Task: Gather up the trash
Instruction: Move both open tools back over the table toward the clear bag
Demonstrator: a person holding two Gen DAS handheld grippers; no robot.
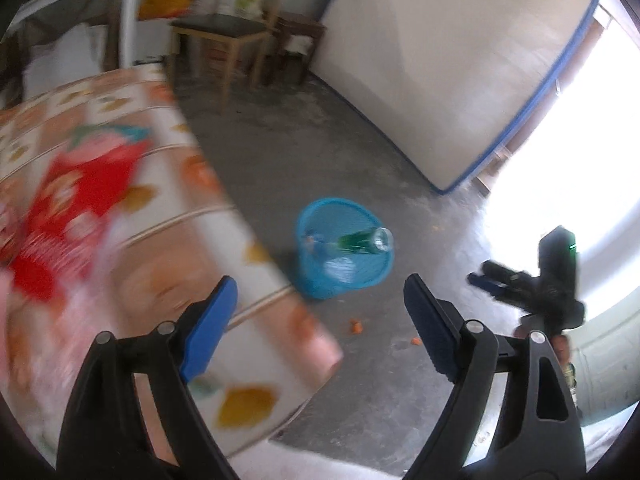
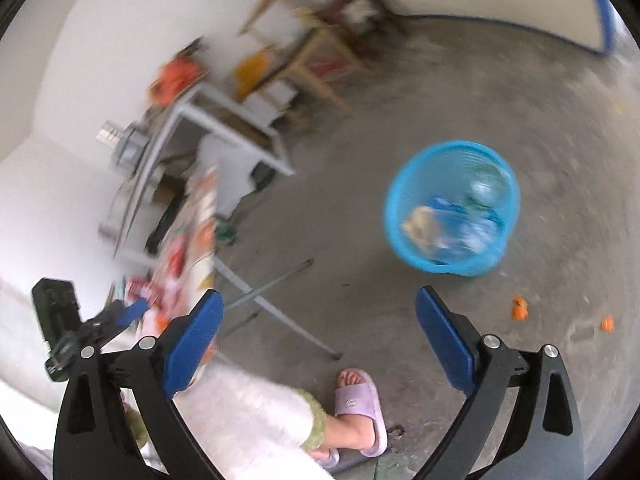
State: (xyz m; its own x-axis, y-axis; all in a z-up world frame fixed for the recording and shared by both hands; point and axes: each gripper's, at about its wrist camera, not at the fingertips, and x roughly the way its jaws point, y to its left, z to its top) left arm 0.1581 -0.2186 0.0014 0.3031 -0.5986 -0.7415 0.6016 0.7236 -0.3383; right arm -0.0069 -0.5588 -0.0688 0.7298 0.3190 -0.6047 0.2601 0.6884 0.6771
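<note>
Left gripper: angled down over the edge of the table, blue fingers spread wide, nothing between them. No earlier view to compare.

Right gripper: angled down toward the floor, blue fingers spread wide, nothing held. In the left wrist view it shows as a dark shape at the right edge, against bright window glare.

Bin: blue mesh basket, upright on the floor, just beyond the table's corner. Contents: a green bottle lying tilted with its mouth resting at the rim, plus crumpled blue and pale wrappers, blurred.

Table: covered with a white cloth printed in orange and yellow; metal folding legs show in the right wrist view. On it, a red packet, heavily blurred; what else lies there cannot be told.

Floor: bare grey concrete, patchy. Small orange scraps lie near the bin, apart from it.

Person: a foot in a lilac slipper and a white trouser leg, standing by the table.

Room: a mattress with blue piping leaning upright against the far wall; a wooden chair with a dark seat beside it; a white desk with clutter along the wall.
</note>
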